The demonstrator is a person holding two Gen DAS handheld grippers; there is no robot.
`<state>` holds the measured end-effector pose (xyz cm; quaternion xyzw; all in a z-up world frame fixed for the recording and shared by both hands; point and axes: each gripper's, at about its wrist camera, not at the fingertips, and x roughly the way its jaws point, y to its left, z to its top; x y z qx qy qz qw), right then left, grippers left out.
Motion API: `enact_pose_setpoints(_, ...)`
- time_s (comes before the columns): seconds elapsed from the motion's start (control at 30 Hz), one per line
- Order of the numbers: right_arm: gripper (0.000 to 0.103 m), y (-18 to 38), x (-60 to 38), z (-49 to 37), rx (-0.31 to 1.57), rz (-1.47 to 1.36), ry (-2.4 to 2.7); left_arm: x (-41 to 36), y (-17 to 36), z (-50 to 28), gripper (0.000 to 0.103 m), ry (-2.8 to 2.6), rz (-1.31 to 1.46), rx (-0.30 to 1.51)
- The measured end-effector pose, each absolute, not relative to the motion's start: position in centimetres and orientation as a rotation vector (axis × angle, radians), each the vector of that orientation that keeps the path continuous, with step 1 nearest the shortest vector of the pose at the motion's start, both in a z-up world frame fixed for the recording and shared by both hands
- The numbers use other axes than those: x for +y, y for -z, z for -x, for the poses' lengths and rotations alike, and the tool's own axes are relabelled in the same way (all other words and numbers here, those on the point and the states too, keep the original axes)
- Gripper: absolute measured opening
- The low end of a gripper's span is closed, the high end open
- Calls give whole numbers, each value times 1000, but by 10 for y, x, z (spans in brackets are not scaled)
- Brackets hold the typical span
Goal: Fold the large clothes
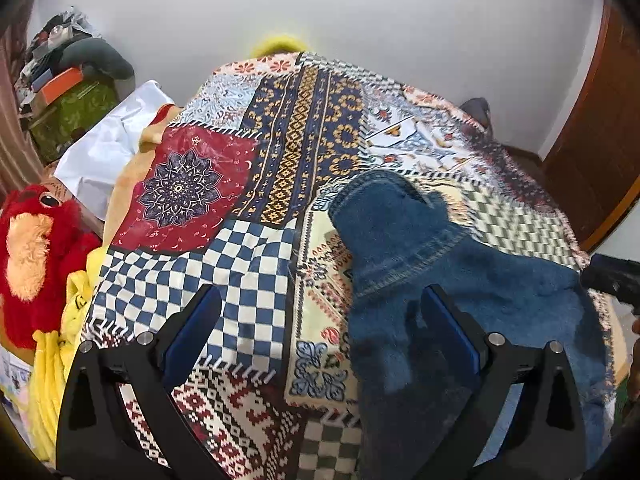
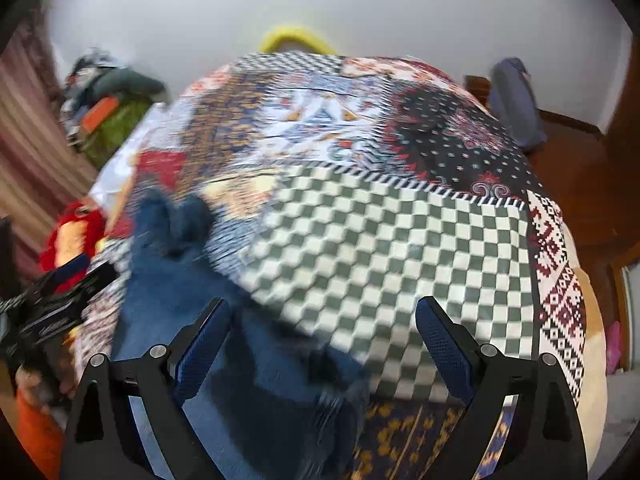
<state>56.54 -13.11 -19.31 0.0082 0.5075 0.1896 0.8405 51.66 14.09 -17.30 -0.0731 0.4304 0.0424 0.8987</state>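
Note:
A pair of blue jeans [image 1: 440, 280] lies on a bed with a patchwork cover [image 1: 248, 248], one end folded back on itself near the middle. My left gripper [image 1: 320, 300] hangs open above the cover, its right finger over the denim and its left finger over blue checks. In the right wrist view the jeans [image 2: 192, 300] are blurred at the lower left. My right gripper [image 2: 324, 316] is open above the green checks [image 2: 400, 260], with its left finger over the denim. Nothing sits between either pair of pads. The left gripper [image 2: 60, 300] shows at the left edge.
A red plush toy [image 1: 36, 248] and yellow cloth [image 1: 52, 360] lie left of the bed, beside a white sheet [image 1: 112, 148]. A pile of boxes and clothes [image 1: 76, 80] stands at the back left. A wooden door [image 1: 592, 140] is on the right; a white wall is behind.

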Motion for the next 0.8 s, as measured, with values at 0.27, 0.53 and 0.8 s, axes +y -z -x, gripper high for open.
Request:
enact_pose_setpoints(0.27, 93, 202, -116, -497, 1133, 69, -549, 115, 160, -471, 101, -44, 37, 891)
enact_pose_setpoints(0.53, 93, 223, -161, -483, 1153, 27, -471, 108, 157, -428, 101, 3, -13, 909)
enact_pose_setpoints(0.8, 94, 187, -173, -458, 1066, 108, -415, 108, 154, -401, 101, 59, 29, 901)
